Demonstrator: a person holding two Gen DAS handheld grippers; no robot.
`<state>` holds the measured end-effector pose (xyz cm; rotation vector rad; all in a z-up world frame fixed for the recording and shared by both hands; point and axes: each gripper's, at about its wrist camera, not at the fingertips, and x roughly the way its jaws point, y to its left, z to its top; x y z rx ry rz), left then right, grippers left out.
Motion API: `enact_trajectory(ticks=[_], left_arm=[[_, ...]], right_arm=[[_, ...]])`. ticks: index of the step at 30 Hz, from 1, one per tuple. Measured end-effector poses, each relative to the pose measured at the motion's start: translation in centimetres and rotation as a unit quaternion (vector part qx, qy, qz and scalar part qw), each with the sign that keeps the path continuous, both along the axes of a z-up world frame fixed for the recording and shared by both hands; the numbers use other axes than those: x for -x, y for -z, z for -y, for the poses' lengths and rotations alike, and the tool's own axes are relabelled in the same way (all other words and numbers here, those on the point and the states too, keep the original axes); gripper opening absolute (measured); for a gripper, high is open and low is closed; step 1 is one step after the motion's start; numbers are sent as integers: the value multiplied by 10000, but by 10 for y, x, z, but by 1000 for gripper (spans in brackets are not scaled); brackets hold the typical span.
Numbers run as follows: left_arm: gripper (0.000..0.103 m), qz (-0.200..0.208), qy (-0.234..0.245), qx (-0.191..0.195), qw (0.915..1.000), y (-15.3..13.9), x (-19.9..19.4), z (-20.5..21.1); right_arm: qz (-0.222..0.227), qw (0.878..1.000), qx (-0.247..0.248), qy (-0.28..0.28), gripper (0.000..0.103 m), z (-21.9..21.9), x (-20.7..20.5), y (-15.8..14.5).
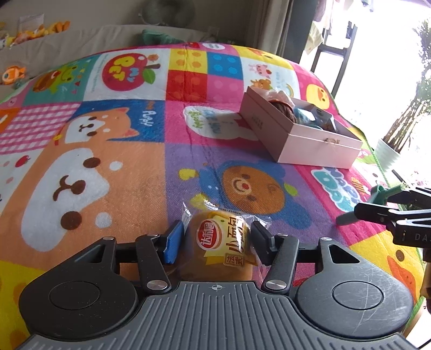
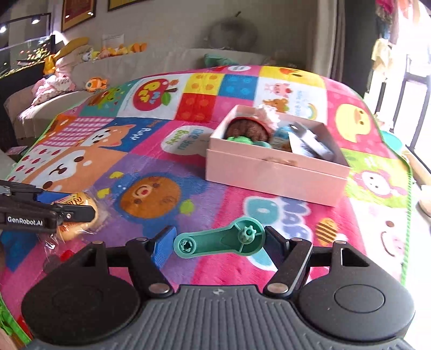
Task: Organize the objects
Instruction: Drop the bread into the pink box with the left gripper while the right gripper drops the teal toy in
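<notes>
A beige sofa point(image 2: 150, 64) lines the far wall at twelve o'clock, plush toys point(image 2: 118, 49) along its back. Framed pictures point(image 2: 78, 13) hang at eleven o'clock. Bright daylight floods through windows point(image 2: 414, 67) at two o'clock.

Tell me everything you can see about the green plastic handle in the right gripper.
The green handle is a flat teal plastic crank: a wide round end with a small toothed hub, tapering to a narrow end with a ringed socket. It lies crosswise between the right gripper's fingers, the wide end against the black finger, the narrow end just short of the blue pad. In the left wrist view it appears lifted off the mat.
</notes>
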<state>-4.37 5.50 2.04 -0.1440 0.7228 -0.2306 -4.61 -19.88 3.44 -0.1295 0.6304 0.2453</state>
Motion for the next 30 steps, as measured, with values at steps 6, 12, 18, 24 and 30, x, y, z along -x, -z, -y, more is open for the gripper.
enact_trajectory(ticks=[6, 12, 18, 24, 30], left_arm=[[57, -93, 355, 292, 9989, -12, 3, 8], [56, 299, 713, 758, 9941, -61, -37, 35], [57, 773, 830, 1621, 9802, -90, -128, 100], [54, 968, 204, 1062, 9894, -53, -211, 159], [56, 910, 330, 835, 9918, -46, -211, 154]], right_arm=[[172, 9995, -221, 158, 71, 17, 10, 1], [419, 9980, -404, 245, 71, 23, 21, 0], [575, 9961, -618, 268, 71, 32, 26, 0], [606, 9959, -586, 343, 71, 36, 25, 5], [629, 9962, -506, 324, 71, 42, 19, 7]])
